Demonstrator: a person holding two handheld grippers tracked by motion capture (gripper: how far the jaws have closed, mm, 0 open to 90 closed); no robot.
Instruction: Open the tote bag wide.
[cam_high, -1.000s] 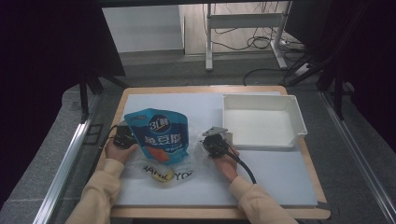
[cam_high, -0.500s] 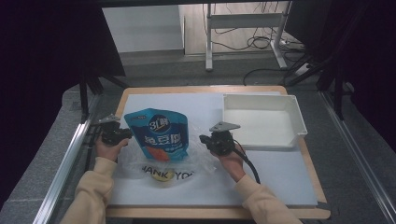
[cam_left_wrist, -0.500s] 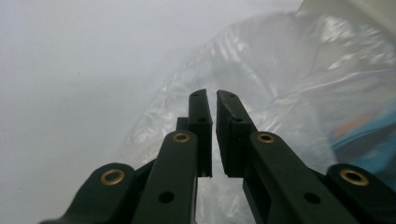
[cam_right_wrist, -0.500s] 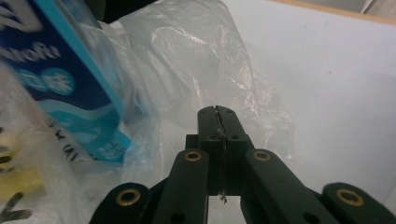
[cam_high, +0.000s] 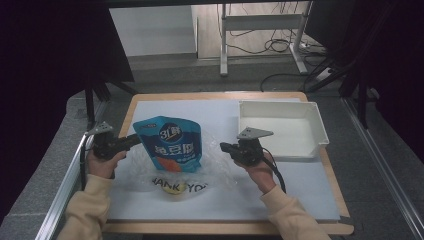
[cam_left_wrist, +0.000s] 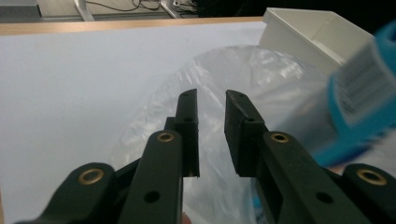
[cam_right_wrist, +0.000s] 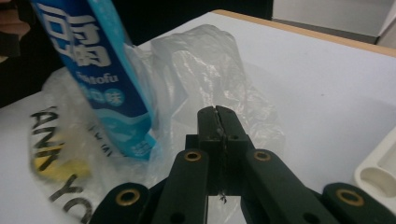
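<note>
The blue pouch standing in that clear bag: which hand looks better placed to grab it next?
Probably the left: its tool is open right beside the pouch, while the right tool is shut and farther off, apparently on the bag.

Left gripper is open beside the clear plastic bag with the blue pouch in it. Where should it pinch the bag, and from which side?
Pinch the loose rim of the clear plastic bag on the person's left of the blue pouch. Come in low from the left, as the left gripper already points. The film there stands up crumpled and thin, so open jaws can probably close over a single fold. The right gripper is shut at the opposite edge.
</note>
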